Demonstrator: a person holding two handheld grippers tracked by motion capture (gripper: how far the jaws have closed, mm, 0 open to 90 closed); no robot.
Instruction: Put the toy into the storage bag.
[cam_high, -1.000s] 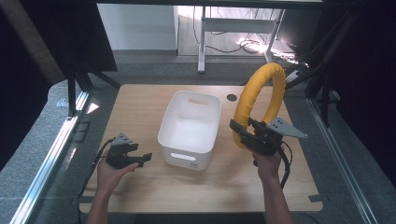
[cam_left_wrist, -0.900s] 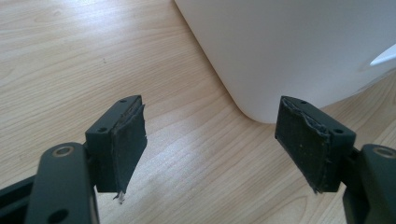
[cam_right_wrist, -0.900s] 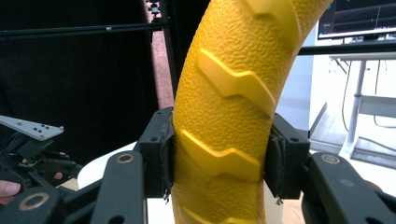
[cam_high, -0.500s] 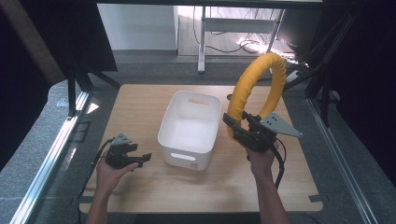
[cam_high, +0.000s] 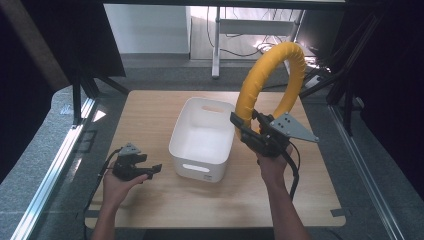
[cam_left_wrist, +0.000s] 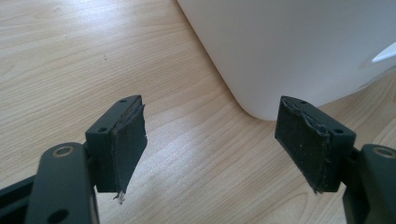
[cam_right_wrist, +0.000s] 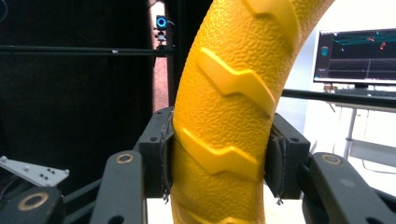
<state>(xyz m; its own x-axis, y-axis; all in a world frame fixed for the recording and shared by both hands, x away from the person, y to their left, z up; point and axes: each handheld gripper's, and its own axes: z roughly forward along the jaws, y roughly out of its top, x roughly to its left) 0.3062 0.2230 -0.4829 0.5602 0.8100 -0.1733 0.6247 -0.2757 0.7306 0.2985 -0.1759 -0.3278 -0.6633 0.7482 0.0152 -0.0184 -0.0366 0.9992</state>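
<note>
CHANGE: ring (cam_high: 272, 80) lifted higher and carried toward bin (cam_high: 202, 137) since a second ago, clamped upright in right gripper (cam_high: 246, 126) jaws | MEANING: likely headed for drop into bin | LEFT: left gripper (cam_left_wrist: 210, 140) jaws wide, empty, low over worktop (cam_high: 150, 115), bin corner just ahead | ROOM: bin rim below-left of right jaws; open above.

A white bin (cam_high: 202, 145) sits mid-way on the light wooden table (cam_high: 150, 115).
</note>
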